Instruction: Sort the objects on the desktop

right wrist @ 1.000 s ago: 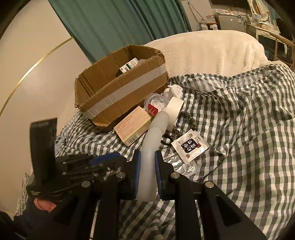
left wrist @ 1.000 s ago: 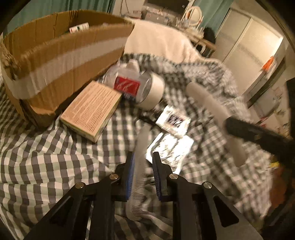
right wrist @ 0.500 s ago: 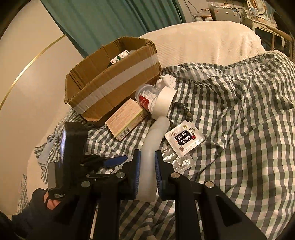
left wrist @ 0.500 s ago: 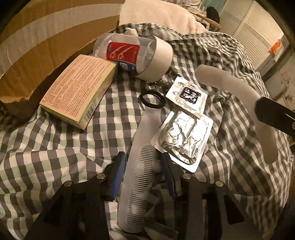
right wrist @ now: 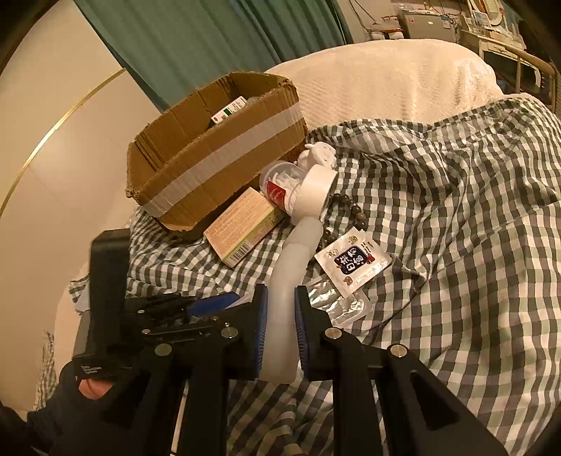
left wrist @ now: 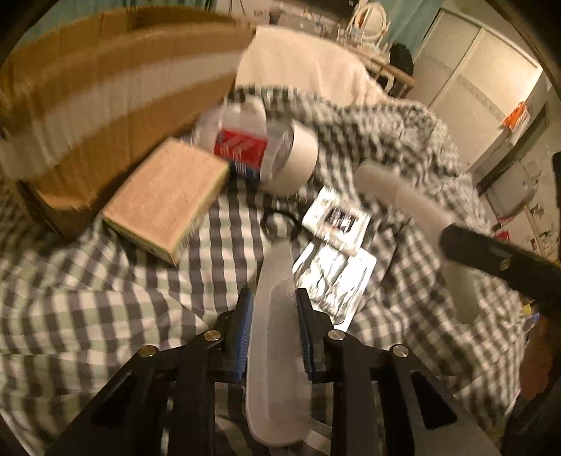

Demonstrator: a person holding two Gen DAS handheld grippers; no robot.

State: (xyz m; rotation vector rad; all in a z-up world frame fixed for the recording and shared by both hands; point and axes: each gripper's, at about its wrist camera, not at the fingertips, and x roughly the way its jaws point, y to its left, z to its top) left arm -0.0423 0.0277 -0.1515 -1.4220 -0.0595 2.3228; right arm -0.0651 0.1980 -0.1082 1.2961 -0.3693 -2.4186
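Comb (left wrist: 277, 315) lifted (pale, translucent, fine-toothed), jaws clamping.

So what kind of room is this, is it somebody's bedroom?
Probably a bedroom. The things lie on a checked quilt spread over what looks like a bed, with a white blanket behind, green curtains and a mirror on a cluttered table at the back.

One cardboard box (right wrist: 217, 165), one flat carton (right wrist: 245, 228), one comb (left wrist: 277, 336), one curved tube (right wrist: 291, 277), two sachets (right wrist: 352, 261), perhaps more.
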